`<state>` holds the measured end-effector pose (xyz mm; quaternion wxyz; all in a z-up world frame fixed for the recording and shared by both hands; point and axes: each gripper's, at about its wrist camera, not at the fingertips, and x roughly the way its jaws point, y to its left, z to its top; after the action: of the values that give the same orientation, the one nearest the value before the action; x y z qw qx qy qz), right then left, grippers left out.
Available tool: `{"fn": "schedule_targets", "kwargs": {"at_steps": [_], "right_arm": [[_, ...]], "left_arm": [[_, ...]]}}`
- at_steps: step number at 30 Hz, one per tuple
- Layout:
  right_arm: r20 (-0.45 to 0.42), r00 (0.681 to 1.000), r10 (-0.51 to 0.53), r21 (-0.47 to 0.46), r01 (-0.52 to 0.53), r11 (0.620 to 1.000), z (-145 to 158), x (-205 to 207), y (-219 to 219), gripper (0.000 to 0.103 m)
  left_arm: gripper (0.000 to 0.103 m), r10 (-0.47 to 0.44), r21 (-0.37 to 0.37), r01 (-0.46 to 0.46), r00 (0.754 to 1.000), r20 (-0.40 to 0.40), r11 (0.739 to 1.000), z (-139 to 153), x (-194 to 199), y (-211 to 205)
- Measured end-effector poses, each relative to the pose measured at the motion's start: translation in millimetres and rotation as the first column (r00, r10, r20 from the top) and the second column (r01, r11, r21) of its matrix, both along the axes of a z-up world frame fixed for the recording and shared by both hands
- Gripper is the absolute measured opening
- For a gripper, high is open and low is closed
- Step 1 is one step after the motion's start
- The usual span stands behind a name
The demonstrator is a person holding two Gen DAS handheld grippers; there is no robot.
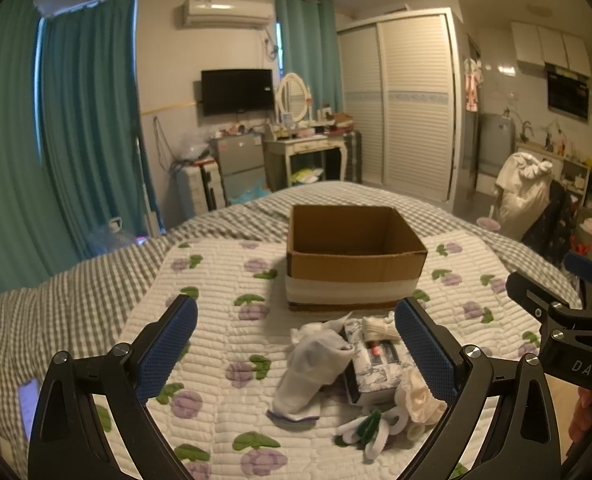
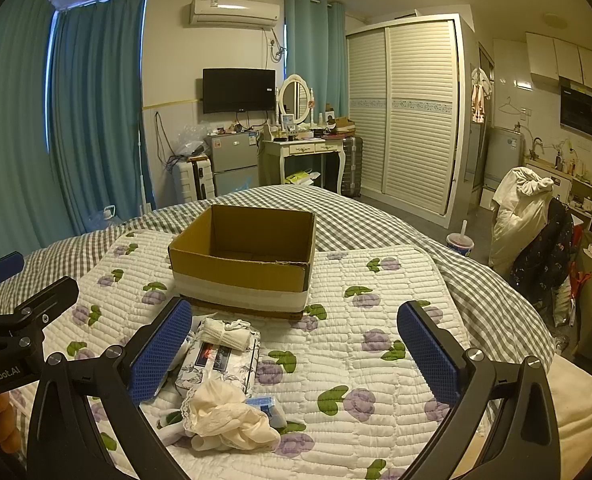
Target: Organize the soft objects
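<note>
An open, empty cardboard box (image 1: pixel 356 268) stands on a quilted mat on the bed; it also shows in the right wrist view (image 2: pixel 243 268). In front of it lies a pile of soft things: a white sock (image 1: pixel 316 368), a floral tissue pack (image 1: pixel 376 364) (image 2: pixel 219 360), a rolled white cloth (image 1: pixel 378 328) (image 2: pixel 225 334), a cream lace cloth (image 1: pixel 420 396) (image 2: pixel 227 416) and white-green socks (image 1: pixel 376 428). My left gripper (image 1: pixel 296 352) is open, above the pile. My right gripper (image 2: pixel 296 352) is open, with the pile at its left finger.
The floral quilted mat (image 1: pixel 215 320) lies over a grey checked bedspread (image 1: pixel 75 288). A phone (image 1: pixel 27 404) lies at the left on the bed. A small blue pack (image 2: pixel 267 406) lies beside the lace cloth. A chair with clothes (image 2: pixel 528 216) stands right of the bed.
</note>
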<state>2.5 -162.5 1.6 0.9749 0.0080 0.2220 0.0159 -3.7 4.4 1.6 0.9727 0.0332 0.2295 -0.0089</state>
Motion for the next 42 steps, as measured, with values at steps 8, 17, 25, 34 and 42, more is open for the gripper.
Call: {"fn": "schedule_targets", "kwargs": {"at_steps": [8, 17, 25, 34, 42], "right_arm": [[-0.002, 1.000, 0.001, -0.001, -0.001, 1.000, -1.7, 0.0, 0.8, 0.103], [-0.004, 1.000, 0.001, -0.002, -0.001, 1.000, -1.6, 0.1, 0.9, 0.103], [-0.005, 1.000, 0.000, -0.003, 0.000, 1.000, -1.7, 0.2, 1.1, 0.103], [-0.005, 1.000, 0.002, -0.003, -0.002, 1.000, -1.6, 0.0, 1.4, 0.103], [-0.006, 1.000, 0.001, -0.004, -0.001, 1.000, -1.1, 0.1, 1.4, 0.103]], "left_arm": [[0.101, -0.003, -0.002, 0.003, 1.000, 0.000, 1.000, 4.6, -0.8, 2.9], [0.101, -0.001, -0.003, 0.001, 1.000, 0.000, 1.000, 4.5, -1.0, 2.4], [0.101, -0.002, -0.004, 0.002, 1.000, 0.001, 1.000, -0.9, -3.3, 4.2], [0.101, 0.002, -0.005, -0.002, 1.000, -0.001, 1.000, -2.6, -2.2, 3.0], [0.101, 0.000, -0.005, 0.000, 1.000, 0.001, 1.000, -1.7, -1.2, 3.7]]}}
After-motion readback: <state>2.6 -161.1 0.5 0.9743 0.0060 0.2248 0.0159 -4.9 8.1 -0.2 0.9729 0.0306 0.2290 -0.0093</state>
